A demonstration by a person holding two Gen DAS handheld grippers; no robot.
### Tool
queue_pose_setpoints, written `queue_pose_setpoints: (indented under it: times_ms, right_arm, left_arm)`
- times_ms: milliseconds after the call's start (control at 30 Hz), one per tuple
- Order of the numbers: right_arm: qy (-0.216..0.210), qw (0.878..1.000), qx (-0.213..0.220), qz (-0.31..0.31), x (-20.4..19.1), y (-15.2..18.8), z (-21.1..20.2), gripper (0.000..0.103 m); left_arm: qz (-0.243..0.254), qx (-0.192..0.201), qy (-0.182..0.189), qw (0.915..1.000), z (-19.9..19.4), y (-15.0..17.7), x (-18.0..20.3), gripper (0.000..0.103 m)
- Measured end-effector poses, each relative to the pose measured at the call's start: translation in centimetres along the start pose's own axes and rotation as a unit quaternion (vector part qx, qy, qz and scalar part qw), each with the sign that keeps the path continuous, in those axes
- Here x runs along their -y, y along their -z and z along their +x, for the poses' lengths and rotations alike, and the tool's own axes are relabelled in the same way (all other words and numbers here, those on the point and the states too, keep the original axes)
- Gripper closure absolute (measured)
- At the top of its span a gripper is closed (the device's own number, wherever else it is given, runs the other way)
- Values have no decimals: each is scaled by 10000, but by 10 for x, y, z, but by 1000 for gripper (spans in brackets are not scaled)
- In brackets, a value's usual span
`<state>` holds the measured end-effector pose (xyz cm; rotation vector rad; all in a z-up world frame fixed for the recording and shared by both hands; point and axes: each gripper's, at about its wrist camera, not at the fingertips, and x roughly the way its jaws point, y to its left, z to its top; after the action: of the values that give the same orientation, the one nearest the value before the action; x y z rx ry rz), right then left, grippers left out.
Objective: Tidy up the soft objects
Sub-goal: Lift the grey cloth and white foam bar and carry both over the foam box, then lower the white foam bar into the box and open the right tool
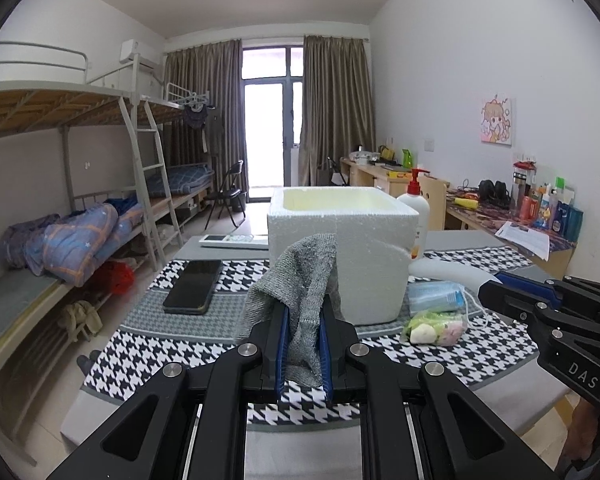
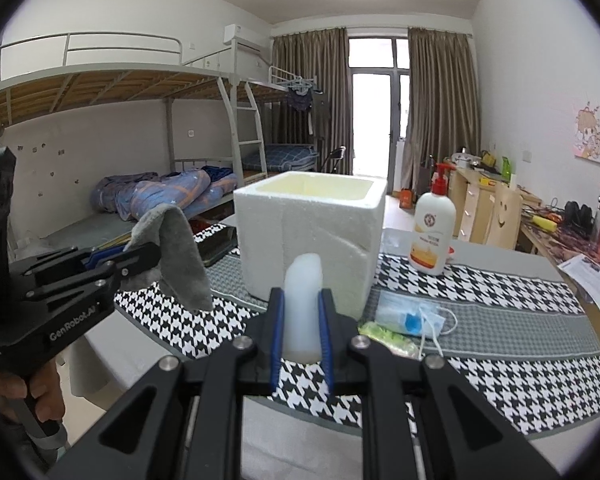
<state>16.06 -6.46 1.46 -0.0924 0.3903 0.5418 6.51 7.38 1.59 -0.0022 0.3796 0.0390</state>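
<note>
- The left gripper (image 1: 303,332) is pinching a gray cloth (image 1: 300,280) between its blue pads. The cloth sticks up above the jaws and flops over to both sides.
- From the right wrist view, that same gray cloth (image 2: 176,248) hangs down from the left gripper (image 2: 140,256), up off the table.
- A hand (image 2: 28,392) holds the handle of the left gripper at the bottom left of that view.
- The right gripper (image 2: 301,328) is pinching a pale, soft-looking white block (image 2: 303,304). The block stands up between the jaws. It may be a sponge or foam, but it is hard to tell.
- In the left wrist view the right gripper (image 1: 496,288) pokes in from the right side, and the white block (image 1: 448,274) shows just past its tip.
- A white foam box (image 1: 364,248) stands on the table with its top open. It is just behind both grippers.
- The table has a black and white checked cloth (image 2: 500,368) on it.
- A pack of face masks (image 2: 410,314) lies on the checked cloth, right beside the foam box.
- A small clear bag of soft colored bits (image 1: 436,326) lies just in front of the masks.
- A black phone (image 1: 194,286) lies flat on the table, to the left of the box.
- A lotion bottle (image 2: 432,232) with a red pump stands to the right of the box.
</note>
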Motion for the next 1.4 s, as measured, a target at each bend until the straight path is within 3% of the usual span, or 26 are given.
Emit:
queue_pose_setpoints:
  times_ms: [833, 1400]
  right_arm:
    - [26, 9996, 292, -54, 9, -67, 29, 83]
    - [20, 9998, 177, -45, 17, -92, 71, 83]
  left_arm:
    - [63, 461, -8, 9989, 24, -76, -22, 89]
    - [110, 590, -36, 9982, 55, -98, -32, 89]
